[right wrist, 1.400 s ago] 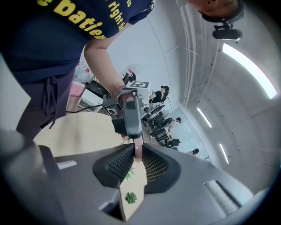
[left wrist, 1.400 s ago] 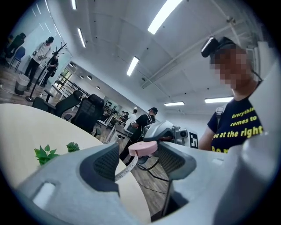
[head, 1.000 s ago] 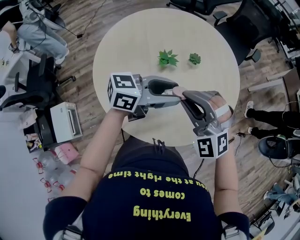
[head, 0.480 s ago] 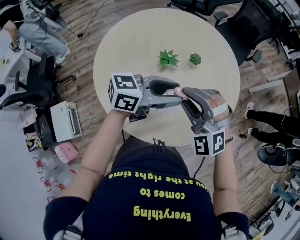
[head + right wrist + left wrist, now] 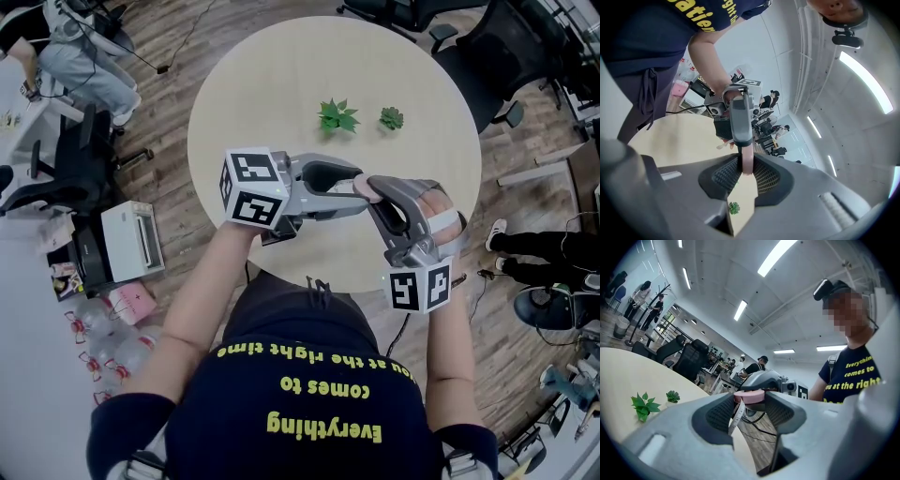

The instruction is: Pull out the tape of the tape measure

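A small round pink tape measure (image 5: 749,396) hangs in the air between both grippers, above the near edge of the table. My left gripper (image 5: 749,402) holds it across its width, and a short strip of white tape (image 5: 736,417) dangles from the case. In the right gripper view the pink case (image 5: 746,159) stands edge-on between the ribbed pads of my right gripper (image 5: 746,177). Those jaws have just been closing, and the pads now press on its flat sides. In the head view the left gripper (image 5: 359,184) and right gripper (image 5: 369,193) meet tip to tip at the tape measure (image 5: 362,187).
The round pale wooden table (image 5: 272,84) carries two small green plants (image 5: 336,116) (image 5: 390,117) near its middle. Office chairs (image 5: 487,47) stand around it. A printer (image 5: 131,242) and clutter sit on the floor at the left, where a seated person (image 5: 80,56) is.
Both hands keep their place. The right gripper's marker cube shows a slightly different side than a second ago.
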`<state>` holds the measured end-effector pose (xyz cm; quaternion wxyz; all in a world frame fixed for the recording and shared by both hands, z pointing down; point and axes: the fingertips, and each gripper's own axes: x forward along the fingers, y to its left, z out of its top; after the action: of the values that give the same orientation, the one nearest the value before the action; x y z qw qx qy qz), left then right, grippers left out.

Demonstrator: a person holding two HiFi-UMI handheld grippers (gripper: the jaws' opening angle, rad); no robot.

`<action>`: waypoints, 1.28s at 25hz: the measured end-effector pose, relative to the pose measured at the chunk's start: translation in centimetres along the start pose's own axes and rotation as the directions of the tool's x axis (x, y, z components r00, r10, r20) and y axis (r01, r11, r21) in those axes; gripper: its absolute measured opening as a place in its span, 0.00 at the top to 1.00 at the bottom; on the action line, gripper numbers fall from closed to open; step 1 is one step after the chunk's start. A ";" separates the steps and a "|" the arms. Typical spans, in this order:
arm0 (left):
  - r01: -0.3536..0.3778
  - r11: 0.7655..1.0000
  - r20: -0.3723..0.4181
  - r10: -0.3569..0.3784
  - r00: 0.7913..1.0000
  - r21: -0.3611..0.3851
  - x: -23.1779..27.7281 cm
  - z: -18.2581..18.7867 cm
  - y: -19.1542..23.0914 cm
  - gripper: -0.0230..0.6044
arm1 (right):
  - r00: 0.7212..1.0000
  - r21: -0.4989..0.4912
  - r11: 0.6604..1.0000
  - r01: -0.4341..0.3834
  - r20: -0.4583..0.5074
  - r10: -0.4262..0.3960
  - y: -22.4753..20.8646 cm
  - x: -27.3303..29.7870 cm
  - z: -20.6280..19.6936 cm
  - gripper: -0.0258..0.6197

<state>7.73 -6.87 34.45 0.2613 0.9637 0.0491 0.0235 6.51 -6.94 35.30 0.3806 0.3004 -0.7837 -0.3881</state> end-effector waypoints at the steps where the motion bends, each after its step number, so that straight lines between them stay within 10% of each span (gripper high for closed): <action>1: -0.002 1.000 -0.001 0.002 1.000 -0.001 -0.1 -0.1 0.0 0.62 | 1.000 -0.002 1.000 0.006 -0.003 -0.006 -0.1 -0.1 -0.1 0.82; 32: -0.106 0.993 0.068 0.110 0.992 -0.060 -4.5 -1.1 2.0 0.94 | 0.998 0.006 0.999 0.054 -0.032 -0.054 -2.4 -2.8 -2.5 0.83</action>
<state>3.36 -8.53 36.28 0.2884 0.9574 -0.0132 0.0047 10.50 -7.01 33.29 0.3815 0.3289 -0.7705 -0.3906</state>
